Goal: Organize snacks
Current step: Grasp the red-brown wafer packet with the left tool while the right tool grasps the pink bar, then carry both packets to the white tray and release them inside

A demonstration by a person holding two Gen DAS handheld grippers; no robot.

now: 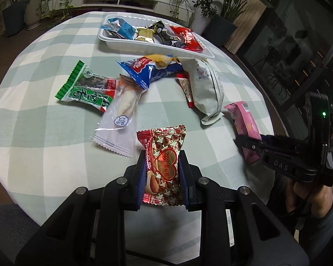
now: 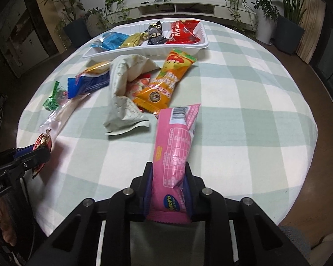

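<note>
Left wrist view showed the left gripper [image 1: 161, 164] clamped on a red almond packet [image 1: 162, 165], held above the near edge of the table [image 1: 44, 133]. Right wrist view showed the right gripper [image 2: 169, 177] clamped on a pink bar [image 2: 175, 155], also near the table's near edge, its barcode end pointing toward the far side. Toward the far edge sat a white tray [image 1: 144, 45] holding a blue packet [image 1: 122, 27], a gold packet [image 1: 145, 34], a black packet [image 1: 164, 33] and a red bag [image 1: 187, 37]. Loose snacks lay in a heap between the tray and the grippers: a blue bag [image 1: 148, 69] just beside the tray's near wall, a cream pouch [image 1: 207, 88] touching it, a green packet [image 1: 86, 87] toward the left edge, and a clear sausage pack [image 1: 119, 115] overlapping the green one. An orange bar [image 2: 164, 84] lay beside the cream pouch in the right view, with a strawberry packet [image 2: 137, 86] partly tucked under both. Potted plants [image 2: 66, 4] and a low white shelf [image 2: 184, 8] stood beyond the table.
</note>
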